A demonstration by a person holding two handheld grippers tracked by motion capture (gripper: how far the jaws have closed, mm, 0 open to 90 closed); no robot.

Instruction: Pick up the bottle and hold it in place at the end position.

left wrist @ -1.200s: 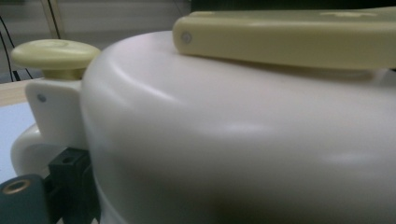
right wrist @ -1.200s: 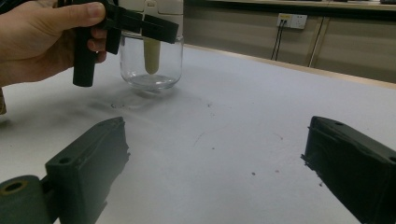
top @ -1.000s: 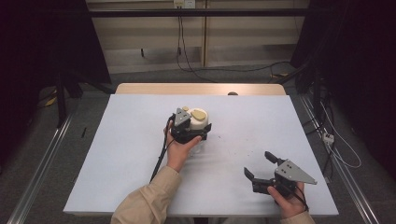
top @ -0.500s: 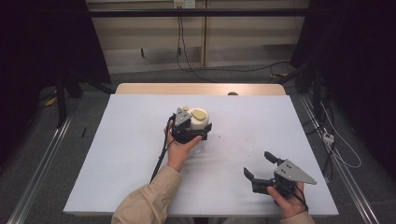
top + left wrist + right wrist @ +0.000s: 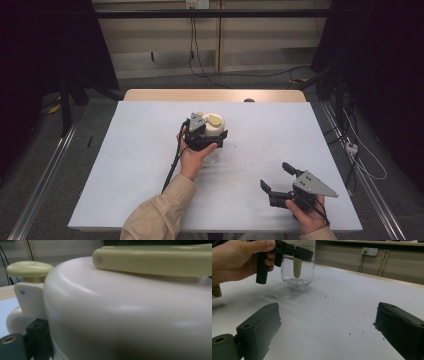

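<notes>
— Nothing much has moved since the earlier frames: the left claw (image 5: 212, 136) stays at the jar (image 5: 214, 131) mid-desk, and the right claw (image 5: 278, 178) stays low at the near right.

— What is the left one doing?

— It grips the jar just under its white lid (image 5: 130, 312), jaws pressed against the jar from both sides; the left hand (image 5: 196, 154) holds it from the near side. In the left gripper view the lid sits right against the lens, with a yellowish knob (image 5: 29, 269) at left and a yellowish bar (image 5: 152, 262) across the top.

— And the jar itself?

— Clear glass, standing upright on the white desk (image 5: 135, 165), a pale stick (image 5: 297, 267) hanging inside.

— The right claw?

— Spread wide, holding nothing, well apart from the jar, in the right hand (image 5: 309, 220).
</notes>
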